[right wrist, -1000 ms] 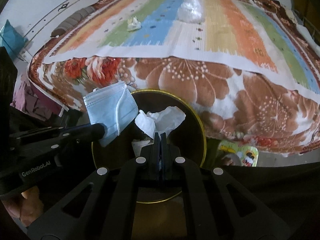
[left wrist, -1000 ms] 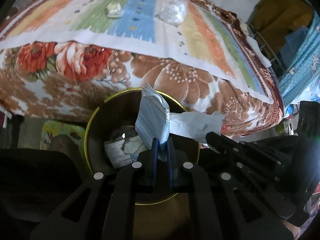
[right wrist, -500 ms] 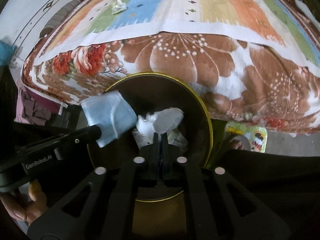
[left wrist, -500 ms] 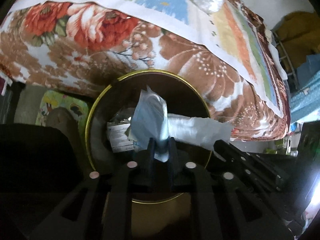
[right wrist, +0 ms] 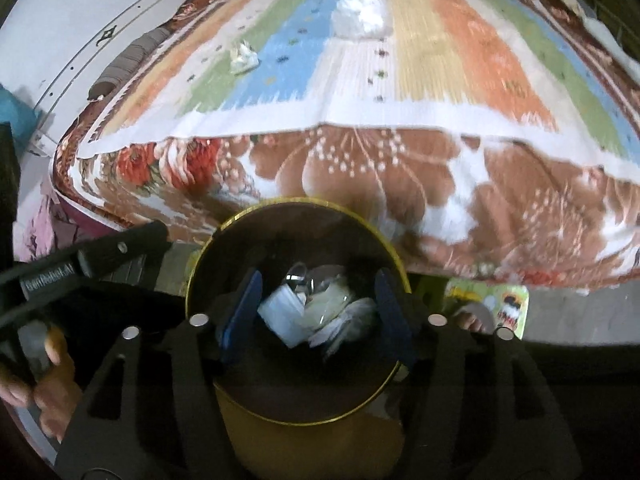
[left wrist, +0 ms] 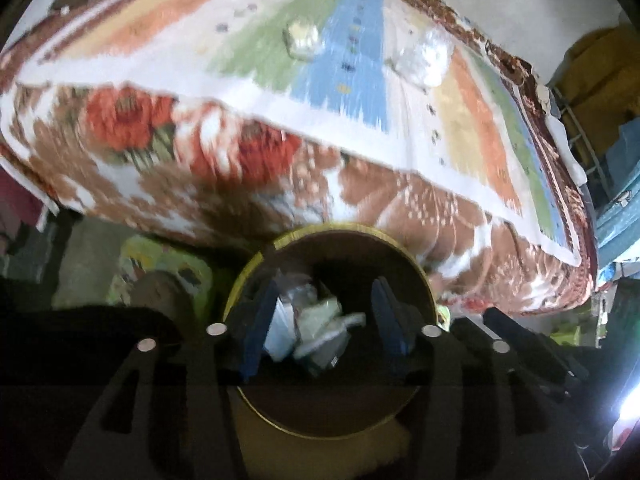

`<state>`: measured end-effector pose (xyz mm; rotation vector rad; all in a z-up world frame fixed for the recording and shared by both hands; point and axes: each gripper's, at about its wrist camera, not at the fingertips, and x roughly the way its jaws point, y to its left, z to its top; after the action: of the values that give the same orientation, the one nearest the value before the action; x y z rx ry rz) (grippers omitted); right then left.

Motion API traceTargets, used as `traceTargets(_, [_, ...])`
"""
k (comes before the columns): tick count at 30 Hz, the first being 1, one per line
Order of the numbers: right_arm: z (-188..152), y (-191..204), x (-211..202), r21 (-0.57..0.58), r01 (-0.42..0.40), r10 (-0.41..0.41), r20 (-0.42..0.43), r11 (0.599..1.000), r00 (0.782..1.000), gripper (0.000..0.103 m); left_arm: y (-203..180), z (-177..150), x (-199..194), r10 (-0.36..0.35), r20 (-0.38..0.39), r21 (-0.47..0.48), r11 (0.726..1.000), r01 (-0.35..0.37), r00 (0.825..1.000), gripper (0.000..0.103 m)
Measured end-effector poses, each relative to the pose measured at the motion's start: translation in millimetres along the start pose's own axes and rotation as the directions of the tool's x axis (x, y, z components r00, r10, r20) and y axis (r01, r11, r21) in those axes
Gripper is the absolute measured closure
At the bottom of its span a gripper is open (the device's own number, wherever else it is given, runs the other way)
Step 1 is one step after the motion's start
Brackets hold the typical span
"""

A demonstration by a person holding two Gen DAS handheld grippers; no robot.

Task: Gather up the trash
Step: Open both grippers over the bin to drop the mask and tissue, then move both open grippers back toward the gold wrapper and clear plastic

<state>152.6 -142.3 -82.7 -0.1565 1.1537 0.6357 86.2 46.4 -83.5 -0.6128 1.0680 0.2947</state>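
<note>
A round bin with a gold rim (left wrist: 416,268) (right wrist: 224,232) stands on the floor against the bed. Inside it lie a blue face mask (right wrist: 282,316) (left wrist: 278,334), a white tissue (right wrist: 348,320) and other scraps (left wrist: 320,312). My left gripper (left wrist: 322,324) is open and empty above the bin mouth. My right gripper (right wrist: 316,316) is open and empty above the bin too. On the bed's striped cloth lie a small crumpled wrapper (left wrist: 302,40) (right wrist: 242,58) and a clear crumpled plastic bag (left wrist: 420,60) (right wrist: 360,14).
The bed (left wrist: 240,168) (right wrist: 520,200) with a floral blanket fills the space beyond the bin. The left gripper's body (right wrist: 92,260) shows left of the bin. A colourful mat (right wrist: 500,304) (left wrist: 160,264) lies on the floor. Blue fabric (left wrist: 616,208) hangs at the right.
Both grippers have opened. The face mask and the white tissue have dropped into the bin. Both views have tilted up, showing more of the bed top.
</note>
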Motion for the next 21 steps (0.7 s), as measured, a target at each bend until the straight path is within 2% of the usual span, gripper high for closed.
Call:
traceTargets(2, [8.3, -2.2, -2.9, -0.004, 0.007, -0.007, 0.013, 1.000, 1.000, 0.042, -2.3, 8.7, -7.5, 0.013, 0.028, 0.028, 0.999, -0.014, 1.000, 0.046])
traceTargets(9, [44.3, -15.7, -15.0, 0.008, 0.013, -0.014, 0.086, 1.000, 0.996, 0.028, -14.2, 36.6, -31.6, 0.060, 0.142, 0.132, 0.988, -0.079, 0.988, 0.021])
traceTargets(13, [65.0, -18.1, -18.8, -0.001, 0.018, -0.018, 0.125, 1.000, 0.992, 0.016, -18.3, 52.4, -38.7, 0.082, 0.187, 0.170, 0.979, -0.115, 0.979, 0.009])
traceTargets(17, [86.5, -19.9, -18.5, -0.007, 0.018, -0.017, 0.151, 1.000, 0.988, 0.009, -25.2, 71.3, -35.3, 0.141, 0.207, 0.235, 0.953, -0.189, 0.968, 0.006])
traceTargets(19, [98.2, -24.2, -14.9, 0.008, 0.016, -0.017, 0.147, 1.000, 0.989, 0.009, -22.2, 82.9, -30.5, 0.174, 0.206, 0.221, 0.951, -0.219, 0.963, 0.006])
traceTargets(21, [107.3, -26.0, -10.2, 0.016, 0.014, -0.016, 0.139, 1.000, 0.990, 0.009, -15.2, 98.6, -23.7, 0.182, 0.177, 0.185, 0.959, -0.214, 0.967, 0.006])
